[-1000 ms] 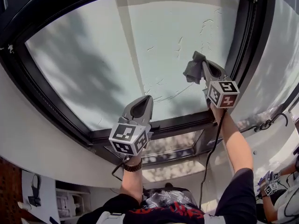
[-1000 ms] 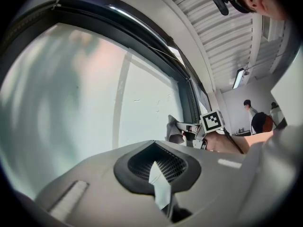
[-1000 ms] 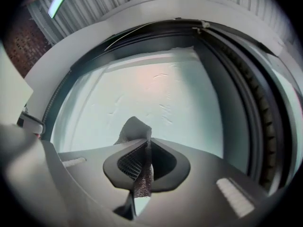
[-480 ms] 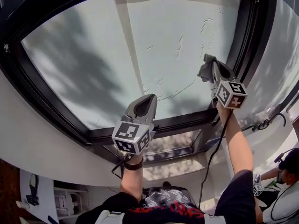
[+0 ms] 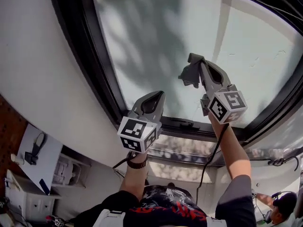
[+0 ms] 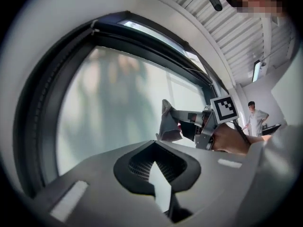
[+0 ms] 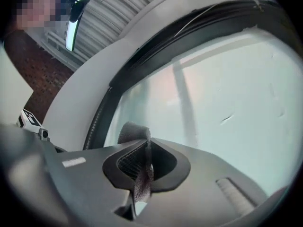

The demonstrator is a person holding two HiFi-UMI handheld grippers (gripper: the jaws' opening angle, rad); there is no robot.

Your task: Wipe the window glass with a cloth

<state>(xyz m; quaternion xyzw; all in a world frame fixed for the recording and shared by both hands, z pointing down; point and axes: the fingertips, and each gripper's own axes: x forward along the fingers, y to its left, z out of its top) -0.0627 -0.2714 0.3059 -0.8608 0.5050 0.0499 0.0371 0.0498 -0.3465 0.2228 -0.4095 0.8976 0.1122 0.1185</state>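
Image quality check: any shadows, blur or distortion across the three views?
Head view: soft dappled shadows across the window glass, frame bowed. Left gripper view: strong fisheye, dark vignette, cloth reasonably sharp. Right gripper view: cloth at the jaws blurred, glass bright.

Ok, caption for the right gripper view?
Right tongs shut on a grey cloth, held up before the window glass.

free: glass [image 5: 151, 37] open above and left of cloth [image 5: 189, 74] | bounds: dark frame [image 5: 97, 70] left and below, white wall [image 5: 42, 56] beyond | left gripper [image 5: 158, 94] just beside lower frame, apart from right gripper [image 5: 195, 59]
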